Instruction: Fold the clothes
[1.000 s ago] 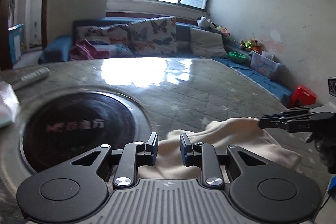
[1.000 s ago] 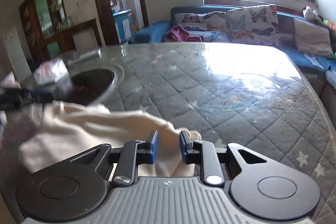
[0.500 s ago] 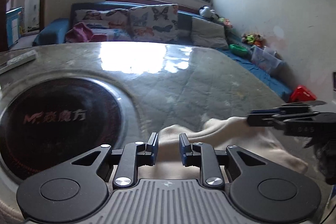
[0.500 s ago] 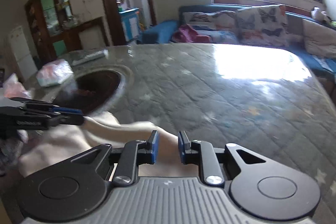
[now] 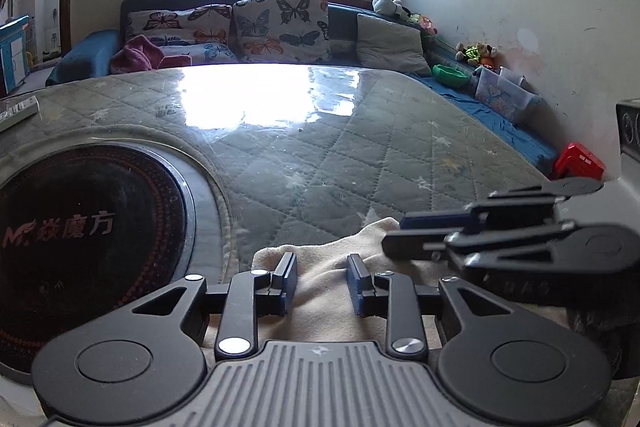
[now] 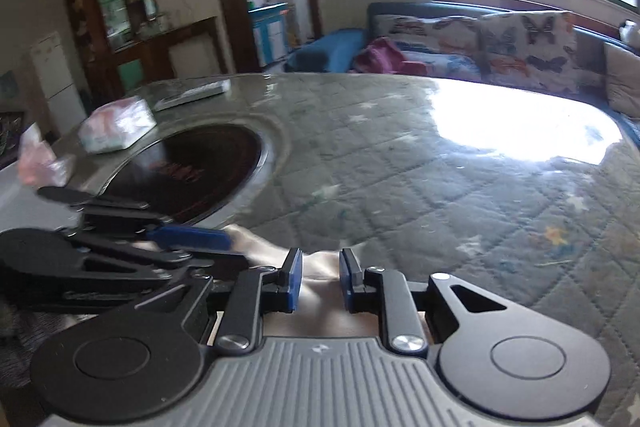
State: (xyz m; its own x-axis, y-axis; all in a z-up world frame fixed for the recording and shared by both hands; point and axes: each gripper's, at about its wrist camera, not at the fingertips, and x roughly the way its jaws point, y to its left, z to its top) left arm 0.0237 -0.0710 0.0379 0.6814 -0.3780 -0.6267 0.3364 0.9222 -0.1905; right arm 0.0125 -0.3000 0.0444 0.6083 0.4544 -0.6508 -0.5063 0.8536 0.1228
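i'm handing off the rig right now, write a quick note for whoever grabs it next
Left gripper: jaws open, cloth lying between them, not clamped.
Right gripper: jaws open too, cloth between them, close beside the left one.
The cream fleece garment lies bunched at the near edge of the quilted grey-green table cover, just right of the round black cooktop.
Done: the garment looks gathered toward the middle; whether a fold is finished is not visible.
Left: probably regrip, flatten, and complete the remaining folds.
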